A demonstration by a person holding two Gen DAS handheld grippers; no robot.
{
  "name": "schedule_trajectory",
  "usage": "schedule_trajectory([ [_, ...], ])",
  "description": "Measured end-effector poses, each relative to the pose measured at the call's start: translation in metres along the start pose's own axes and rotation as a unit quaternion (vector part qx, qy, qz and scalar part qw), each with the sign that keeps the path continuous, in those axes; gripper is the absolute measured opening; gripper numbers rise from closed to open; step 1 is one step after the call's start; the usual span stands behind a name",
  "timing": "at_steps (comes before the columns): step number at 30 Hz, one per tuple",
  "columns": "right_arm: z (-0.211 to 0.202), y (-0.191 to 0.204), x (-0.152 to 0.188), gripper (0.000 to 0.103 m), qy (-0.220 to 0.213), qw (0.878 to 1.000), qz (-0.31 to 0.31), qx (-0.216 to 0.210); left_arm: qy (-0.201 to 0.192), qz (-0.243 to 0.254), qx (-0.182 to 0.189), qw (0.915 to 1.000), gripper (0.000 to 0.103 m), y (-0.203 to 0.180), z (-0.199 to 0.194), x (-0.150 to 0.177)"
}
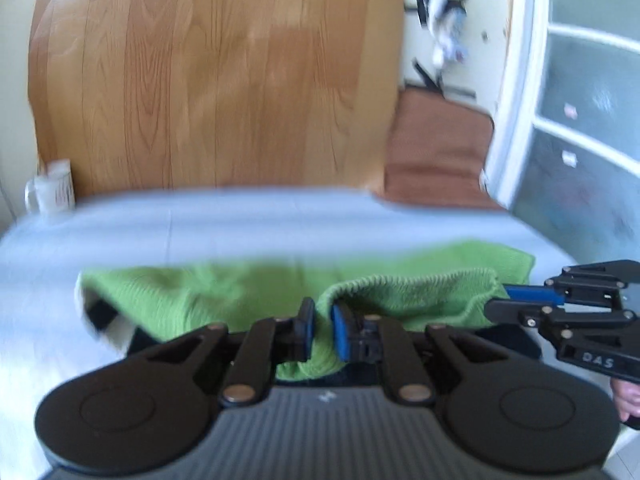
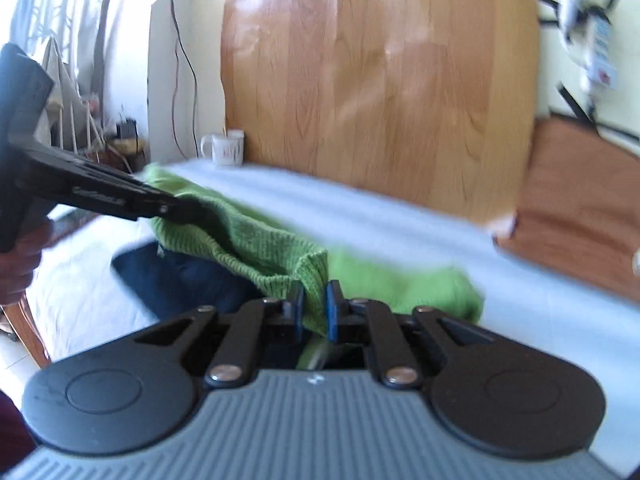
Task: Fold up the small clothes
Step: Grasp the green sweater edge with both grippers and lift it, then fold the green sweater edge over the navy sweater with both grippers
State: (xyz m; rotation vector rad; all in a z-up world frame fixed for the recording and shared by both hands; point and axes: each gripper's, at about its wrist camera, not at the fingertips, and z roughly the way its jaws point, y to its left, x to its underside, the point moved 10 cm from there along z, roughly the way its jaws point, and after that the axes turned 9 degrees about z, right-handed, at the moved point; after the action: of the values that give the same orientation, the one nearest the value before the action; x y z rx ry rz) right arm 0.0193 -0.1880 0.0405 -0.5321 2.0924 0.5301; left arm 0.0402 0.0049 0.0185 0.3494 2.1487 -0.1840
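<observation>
A green knit garment [image 1: 224, 292] lies on the white-covered table [image 1: 200, 224]. My left gripper [image 1: 323, 330] is shut on its ribbed edge and holds it lifted. My right gripper [image 1: 500, 300] comes in from the right and grips the same raised edge further along. In the right wrist view my right gripper [image 2: 314, 312] is shut on a green knit corner [image 2: 312, 268], and the left gripper [image 2: 176, 206] pinches the garment at the left. A dark blue cloth [image 2: 180, 276] lies under the lifted green garment. The frames are blurred.
A white mug [image 1: 54, 192] [image 2: 226, 148] stands at the table's far left edge against a wooden board [image 1: 224, 72]. A brown cushion [image 1: 440, 152] lies beyond the table on the right. A white-framed glass door [image 1: 580, 120] is at far right.
</observation>
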Motion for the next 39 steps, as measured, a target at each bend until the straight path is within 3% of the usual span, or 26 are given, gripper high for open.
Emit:
schedule_trajectory([
  [2,0.008,-0.006,0.024,0.019,0.013,0.999,0.028,0.022,0.034,-0.008,0.005,0.9994,0.013,-0.008,0.001,0.030],
  [4,0.006,-0.009,0.034,0.020,0.025,0.997,0.068,0.017,0.076,-0.002,0.008,0.9971,0.018,-0.011,0.009,0.058],
  [6,-0.013,-0.007,0.026,0.024,0.004,0.995,0.095,-0.007,0.065,0.006,0.021,0.9977,0.021,-0.007,-0.008,0.062],
  [8,-0.036,-0.010,0.004,0.032,-0.046,0.994,0.099,-0.007,0.034,-0.004,0.032,0.9989,0.022,0.008,-0.036,0.054],
  [9,-0.046,-0.016,-0.008,0.042,-0.074,0.992,0.101,0.007,0.012,-0.012,0.018,0.9997,0.025,0.023,-0.049,0.046],
  [11,-0.058,-0.036,-0.029,0.061,-0.120,0.984,0.125,0.041,-0.021,-0.043,-0.038,0.9981,0.044,0.065,-0.067,0.031],
  [12,-0.055,-0.047,-0.036,0.071,-0.128,0.980,0.143,0.055,-0.026,-0.068,-0.070,0.9949,0.057,0.089,-0.070,0.027],
  [13,-0.047,-0.056,-0.040,0.073,-0.123,0.977,0.159,0.067,-0.021,-0.095,-0.102,0.9900,0.058,0.115,-0.068,0.025],
  [16,-0.008,-0.074,-0.035,0.072,-0.084,0.975,0.191,0.078,0.039,-0.164,-0.139,0.9759,0.054,0.172,-0.034,0.037],
  [17,0.007,-0.075,-0.026,0.061,-0.059,0.975,0.201,0.073,0.063,-0.189,-0.130,0.9714,0.051,0.181,-0.021,0.044],
  [18,0.018,-0.076,-0.017,0.028,-0.034,0.974,0.212,0.070,0.079,-0.208,-0.105,0.9693,0.045,0.182,-0.009,0.050],
  [19,0.024,-0.077,-0.011,0.014,-0.019,0.972,0.226,0.069,0.089,-0.224,-0.076,0.9674,0.027,0.179,0.001,0.054],
  [21,0.011,-0.074,-0.015,0.015,-0.039,0.960,0.277,0.018,0.100,-0.240,-0.049,0.9644,0.010,0.166,0.005,0.057],
  [23,-0.015,-0.074,-0.023,0.015,-0.069,0.927,0.361,-0.075,0.071,-0.229,-0.040,0.9701,0.009,0.149,-0.015,0.043],
  [25,-0.036,-0.084,-0.019,0.015,-0.094,0.893,0.424,-0.119,0.040,-0.264,0.029,0.9633,0.009,0.135,-0.035,0.030],
  [26,-0.038,-0.093,-0.010,0.015,-0.096,0.879,0.450,-0.122,0.030,-0.286,0.057,0.9559,0.009,0.132,-0.039,0.025],
  [28,-0.031,-0.114,0.014,0.015,-0.079,0.868,0.482,-0.088,0.026,-0.322,0.089,0.9421,0.009,0.130,-0.043,0.034],
  [31,-0.007,-0.124,0.048,0.015,-0.039,0.848,0.523,-0.076,0.055,-0.362,0.089,0.9263,0.009,0.137,-0.024,0.066],
  [33,0.000,-0.117,0.055,0.015,-0.036,0.851,0.518,-0.072,0.072,-0.393,0.072,0.9140,0.010,0.152,-0.011,0.090],
  [35,0.003,-0.113,0.052,0.015,-0.036,0.860,0.506,-0.065,0.060,-0.417,0.086,0.9030,0.010,0.162,-0.009,0.103],
  [37,0.004,-0.113,0.049,0.015,-0.031,0.861,0.503,-0.063,0.057,-0.415,0.085,0.9040,0.012,0.171,-0.006,0.103],
  [39,-0.001,-0.115,0.042,0.019,-0.027,0.863,0.501,-0.061,0.065,-0.393,0.078,0.9140,0.013,0.169,-0.009,0.101],
])
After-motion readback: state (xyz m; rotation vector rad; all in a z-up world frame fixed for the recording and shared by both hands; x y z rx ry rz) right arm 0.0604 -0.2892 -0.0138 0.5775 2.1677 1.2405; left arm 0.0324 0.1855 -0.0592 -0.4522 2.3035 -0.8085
